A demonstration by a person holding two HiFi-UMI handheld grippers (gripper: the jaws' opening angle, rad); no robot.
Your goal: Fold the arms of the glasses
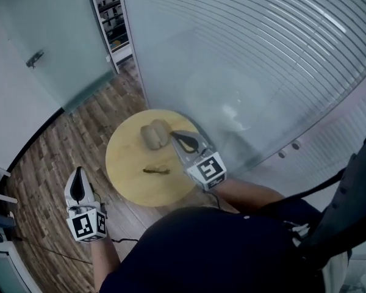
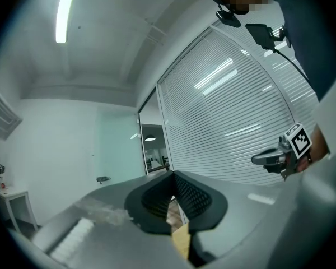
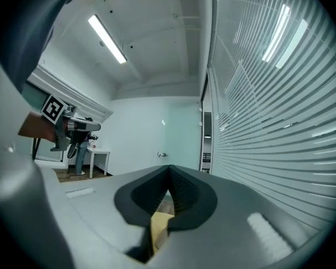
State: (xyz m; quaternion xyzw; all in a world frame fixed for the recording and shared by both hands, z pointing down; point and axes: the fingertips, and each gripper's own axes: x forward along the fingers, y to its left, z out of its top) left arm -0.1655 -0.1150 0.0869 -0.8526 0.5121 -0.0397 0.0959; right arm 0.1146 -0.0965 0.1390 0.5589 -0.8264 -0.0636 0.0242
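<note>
Head view: the glasses (image 1: 155,171) lie mid-table (image 1: 119,163), probably flat, though too small to tell if the arms are folded. The left gripper (image 1: 79,174) hangs off the table and the right gripper (image 1: 175,135) is nearer. Left gripper view: jaws together, empty. Right gripper view: likewise (nothing held). Any grasp would call for opening first.

Head view steeply down onto table (image 1: 131,163); both claw views share slatted wall (image 2: 229,122).
</note>
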